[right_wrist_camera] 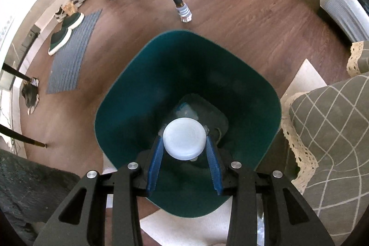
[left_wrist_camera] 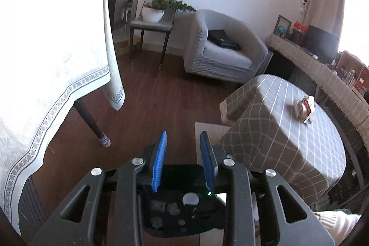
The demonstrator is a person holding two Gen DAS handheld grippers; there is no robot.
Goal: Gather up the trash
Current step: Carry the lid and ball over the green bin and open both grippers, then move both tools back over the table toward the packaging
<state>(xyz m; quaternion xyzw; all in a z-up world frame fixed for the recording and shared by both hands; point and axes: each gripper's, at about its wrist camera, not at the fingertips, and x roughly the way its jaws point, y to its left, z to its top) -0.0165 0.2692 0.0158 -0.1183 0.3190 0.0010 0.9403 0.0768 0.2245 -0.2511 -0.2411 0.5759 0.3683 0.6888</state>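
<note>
In the right wrist view a dark green trash bin [right_wrist_camera: 129, 93] stands on the wooden floor, seen from above. My right gripper [right_wrist_camera: 184, 140] points down into it and is shut on a clear plastic bottle [right_wrist_camera: 184, 138]; I see its white cap end between the blue pads [right_wrist_camera: 213, 160], with the bottle body hanging below inside the bin. In the left wrist view my left gripper [left_wrist_camera: 183, 142] is open and empty, held over the floor. A crumpled red-and-white packet [left_wrist_camera: 304, 108] lies on the grey checked low table [left_wrist_camera: 288, 144].
A table with a white cloth [left_wrist_camera: 46, 61] is on the left, its leg [left_wrist_camera: 92, 123] near my left gripper. A grey armchair [left_wrist_camera: 221, 47] and a chair with a plant [left_wrist_camera: 156, 13] stand behind. Shoes [right_wrist_camera: 64, 31] on a mat [right_wrist_camera: 71, 54] lie left of the bin.
</note>
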